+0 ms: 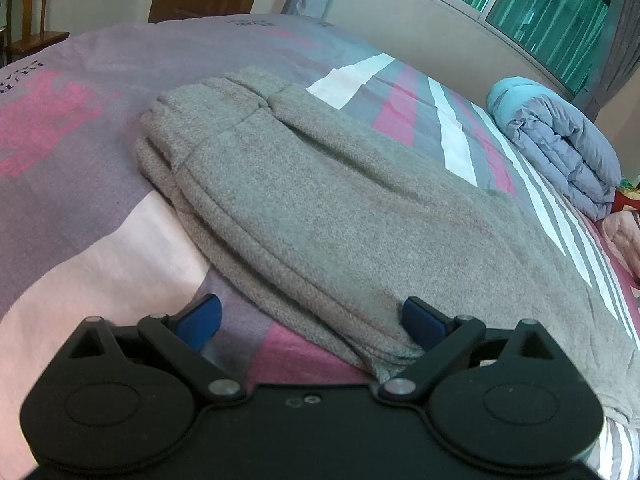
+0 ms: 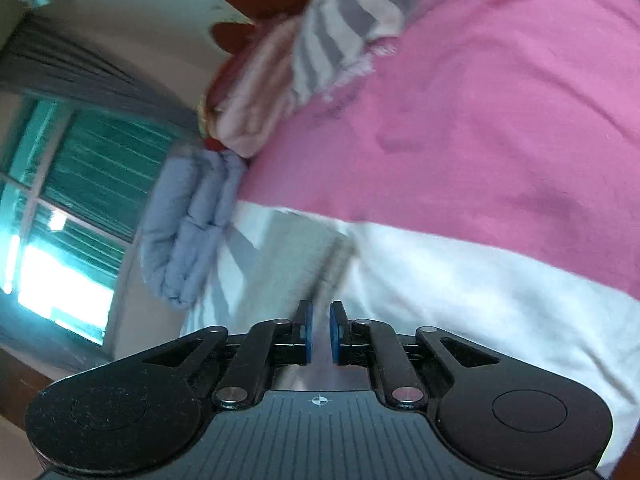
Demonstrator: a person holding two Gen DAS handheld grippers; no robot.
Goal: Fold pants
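Grey knit pants [image 1: 320, 200] lie folded in layers on the bed, waistband at the far left end. My left gripper [image 1: 312, 324] is open, its blue pads [image 1: 200, 322] wide apart at the near edge of the pants; the right pad touches the folded edge. My right gripper [image 2: 320, 332] has its blue pads nearly together with a narrow gap and nothing between them. It is tilted above the bed, and the view is blurred. A strip of the grey pants [image 2: 292, 264] shows just beyond its fingertips.
The bed sheet [image 1: 80, 184] is patterned in purple, pink and white stripes; it shows pink and white in the right wrist view [image 2: 480, 140]. A folded blue quilt [image 1: 560, 144] lies at the far right by the window. A wooden chair [image 1: 28, 12] stands far left.
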